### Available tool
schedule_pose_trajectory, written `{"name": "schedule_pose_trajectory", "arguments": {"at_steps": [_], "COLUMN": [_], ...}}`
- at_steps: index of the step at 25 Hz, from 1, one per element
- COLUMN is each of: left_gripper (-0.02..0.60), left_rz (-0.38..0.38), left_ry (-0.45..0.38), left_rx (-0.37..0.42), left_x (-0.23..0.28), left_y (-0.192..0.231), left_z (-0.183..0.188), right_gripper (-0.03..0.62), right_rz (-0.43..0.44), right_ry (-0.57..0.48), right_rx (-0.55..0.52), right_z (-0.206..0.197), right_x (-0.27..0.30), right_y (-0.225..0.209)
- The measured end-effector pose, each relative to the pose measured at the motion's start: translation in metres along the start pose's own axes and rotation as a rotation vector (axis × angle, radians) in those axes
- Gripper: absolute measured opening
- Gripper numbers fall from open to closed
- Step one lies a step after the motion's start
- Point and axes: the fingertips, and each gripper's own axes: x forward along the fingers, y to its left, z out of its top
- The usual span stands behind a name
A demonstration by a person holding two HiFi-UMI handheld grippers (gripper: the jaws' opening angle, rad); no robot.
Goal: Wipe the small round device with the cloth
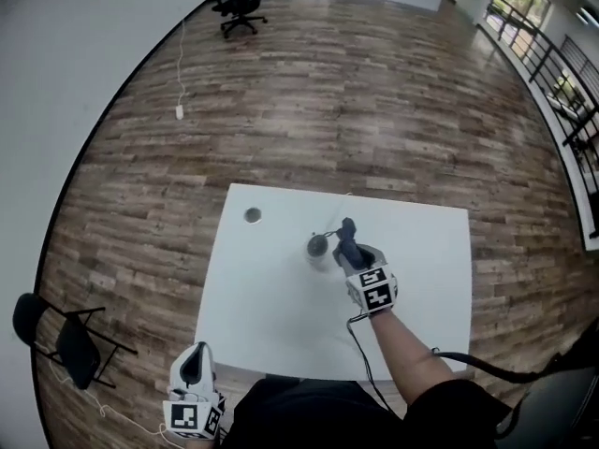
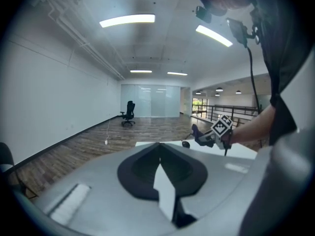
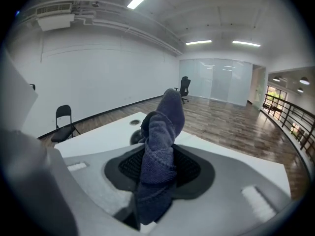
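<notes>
My right gripper [image 1: 352,251] is clamped on the dark blue cloth [image 3: 160,146], which stands bunched up out of its jaws. The small round device [image 1: 319,245] sits on the white table [image 1: 271,325] just ahead of the cloth's tip and a little to its left; I cannot tell if they touch. My left gripper [image 1: 194,374] hangs off the table's near edge, jaws together and empty.
</notes>
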Motion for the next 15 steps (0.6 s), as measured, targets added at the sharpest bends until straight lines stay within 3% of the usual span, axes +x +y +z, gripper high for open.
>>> {"name": "schedule_pose_trajectory", "arguments": {"at_steps": [7,15], "left_gripper": [0.003,0.004], "left_rz": [-0.098,-0.279], "left_ry": [-0.037,-0.024], "left_rx": [-0.082,-0.031], "left_x": [0.034,0.074], "left_y": [-0.01,-0.029], "left_z": [0.015,0.012], "right_gripper": [0.138,0.138], "right_rz": [-0.011,-0.127], "right_ry": [-0.008,-0.053], "right_rx": [0.023,0.012], "right_z": [0.016,0.023], "right_x": [-0.023,-0.053], "right_y": [0.007,-0.014]}}
